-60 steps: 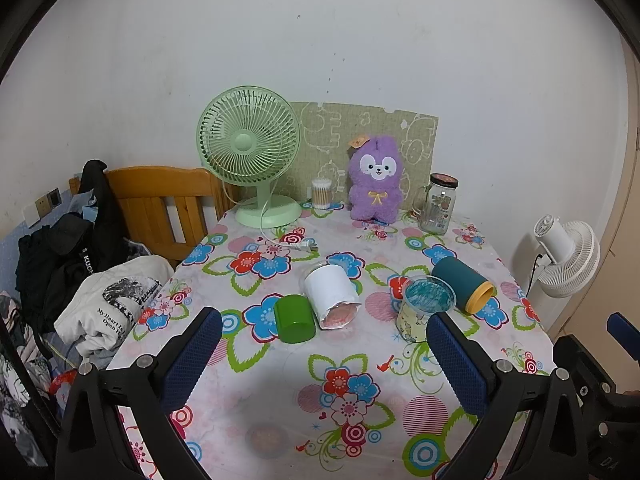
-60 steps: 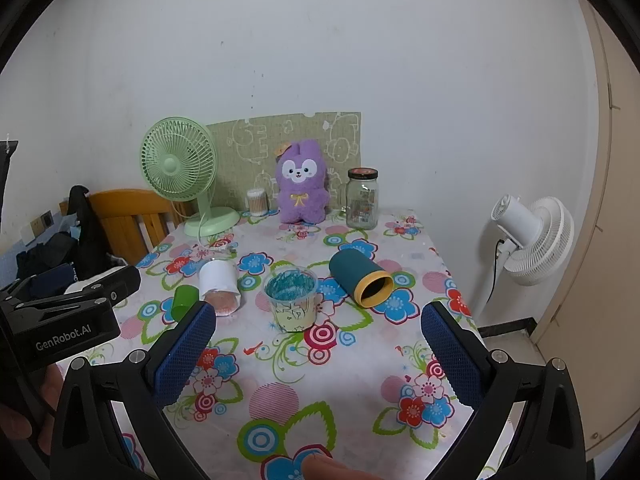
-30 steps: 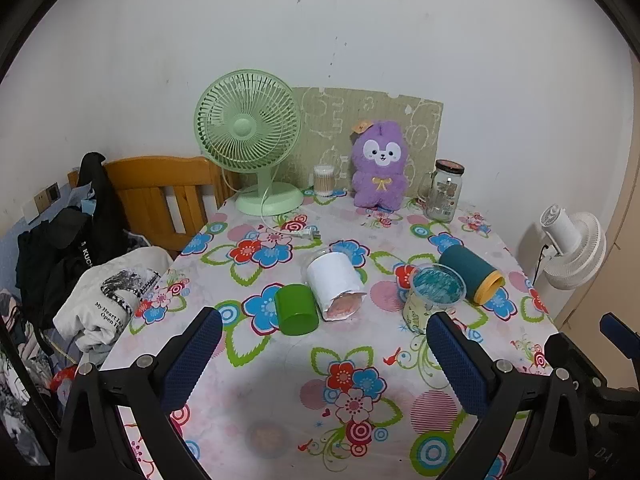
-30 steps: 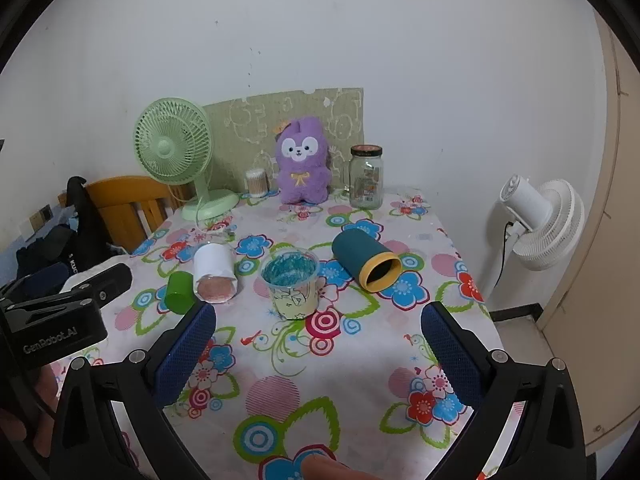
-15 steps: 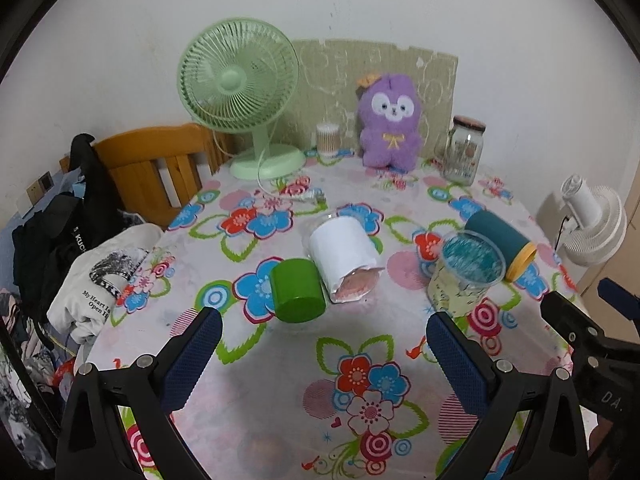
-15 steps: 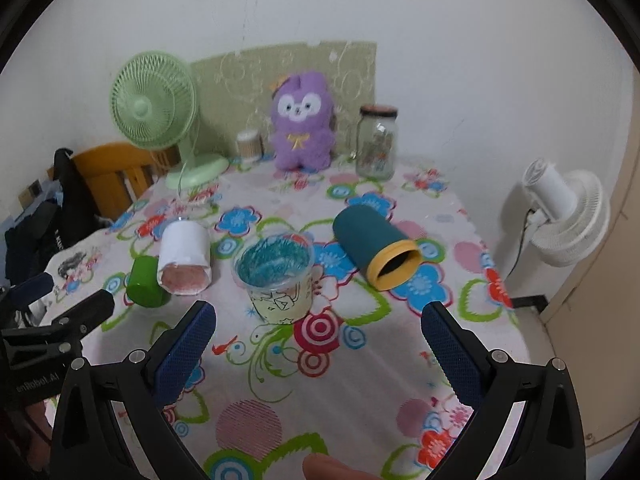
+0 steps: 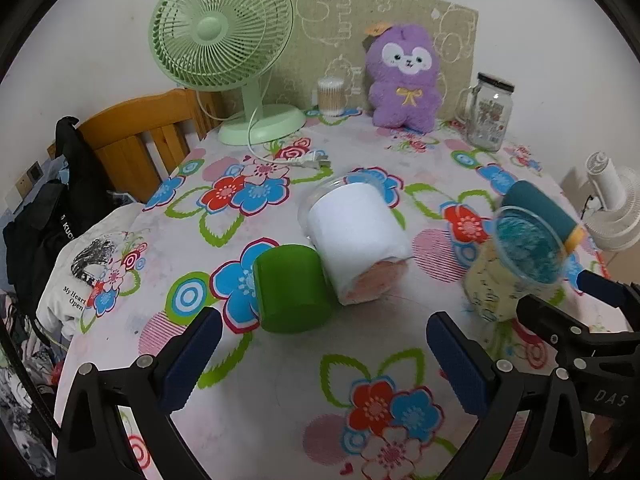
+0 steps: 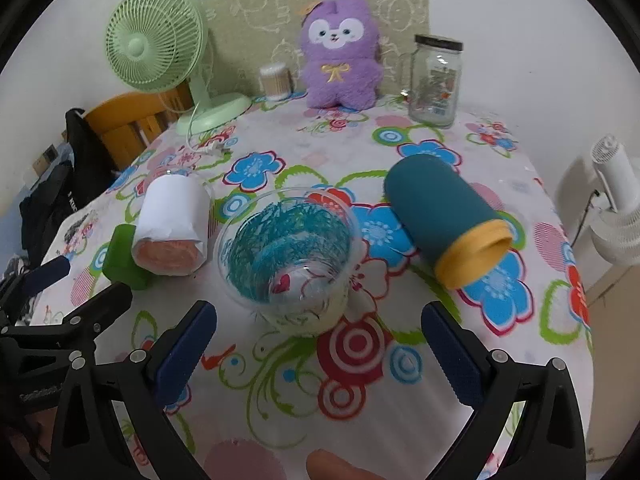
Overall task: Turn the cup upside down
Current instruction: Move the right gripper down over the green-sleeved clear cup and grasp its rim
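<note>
A clear plastic cup [image 8: 286, 264] with blue-green print stands upright, mouth up, on the floral tablecloth [image 8: 360, 380]; it also shows in the left wrist view [image 7: 516, 264]. My right gripper [image 8: 316, 344] is open and empty, just short of this cup. My left gripper [image 7: 320, 356] is open and empty, just short of a green cup [image 7: 292, 288] that lies on its side. A white cup [image 7: 356, 236] and a teal cup with a yellow rim [image 8: 448, 220] also lie on their sides.
At the back stand a green desk fan [image 7: 224, 40], a purple plush toy [image 7: 404, 76], a glass jar [image 7: 488, 112] and a cotton swab box [image 7: 330, 96]. A wooden chair [image 7: 140, 140] with clothes is at the left, a white fan [image 8: 616, 208] off the right edge.
Both grippers have moved forward and down toward the table; the cups now look much larger and closer. Nothing on the table has moved.
</note>
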The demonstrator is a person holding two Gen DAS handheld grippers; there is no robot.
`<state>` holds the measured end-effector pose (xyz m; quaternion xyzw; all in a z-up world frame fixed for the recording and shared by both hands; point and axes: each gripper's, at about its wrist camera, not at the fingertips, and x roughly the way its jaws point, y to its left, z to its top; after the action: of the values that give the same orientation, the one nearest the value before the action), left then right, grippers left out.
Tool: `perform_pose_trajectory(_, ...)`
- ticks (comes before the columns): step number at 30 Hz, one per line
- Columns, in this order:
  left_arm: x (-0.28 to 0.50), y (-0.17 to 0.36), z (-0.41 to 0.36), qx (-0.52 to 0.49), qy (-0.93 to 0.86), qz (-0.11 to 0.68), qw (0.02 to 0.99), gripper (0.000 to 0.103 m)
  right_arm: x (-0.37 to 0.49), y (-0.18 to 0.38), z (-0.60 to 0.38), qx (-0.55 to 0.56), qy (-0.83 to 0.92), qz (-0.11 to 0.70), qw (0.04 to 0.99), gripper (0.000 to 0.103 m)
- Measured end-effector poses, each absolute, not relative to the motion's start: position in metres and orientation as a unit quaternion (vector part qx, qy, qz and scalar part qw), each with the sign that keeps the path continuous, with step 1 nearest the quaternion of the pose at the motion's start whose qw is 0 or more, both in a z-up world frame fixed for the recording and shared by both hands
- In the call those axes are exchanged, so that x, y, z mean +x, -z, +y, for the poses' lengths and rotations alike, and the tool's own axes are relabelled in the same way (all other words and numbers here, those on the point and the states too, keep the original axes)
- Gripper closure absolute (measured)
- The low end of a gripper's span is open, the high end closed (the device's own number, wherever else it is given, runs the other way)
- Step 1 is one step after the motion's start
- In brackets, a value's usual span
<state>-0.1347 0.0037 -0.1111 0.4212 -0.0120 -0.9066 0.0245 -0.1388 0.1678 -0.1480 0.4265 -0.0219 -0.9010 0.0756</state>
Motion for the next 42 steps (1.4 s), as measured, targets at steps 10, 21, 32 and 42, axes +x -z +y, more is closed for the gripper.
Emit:
perform_pose_trajectory(10, -0.169, 0.13, -0.003, 0.444, 0.895, -0.018, 0.042, 0.0, -0.169, 0.162, 0.154, 0.433, 0.896, -0.006, 0.1, 0.0)
perform_pose_trajectory(21, -0.179, 0.137, -0.003, 0.452, 0.891, -0.02, 0.047, 0.0, -0.183, 0.175, 0.155, 0.445, 0.887, -0.027, 0.12, 0.015)
perform_pose_trajectory(32, -0.159, 0.12, 0.004, 0.428, 0.902, -0.034, 0.037, 0.0, -0.163, 0.151, 0.153, 0.432, 0.893, -0.002, 0.126, 0.037)
perform_pose_trajectory(42, -0.121, 0.103, -0.002, 0.41, 0.911, -0.029, 0.027, 0.0, -0.123, 0.122, 0.15, 0.517, 0.841, 0.068, 0.144, 0.037)
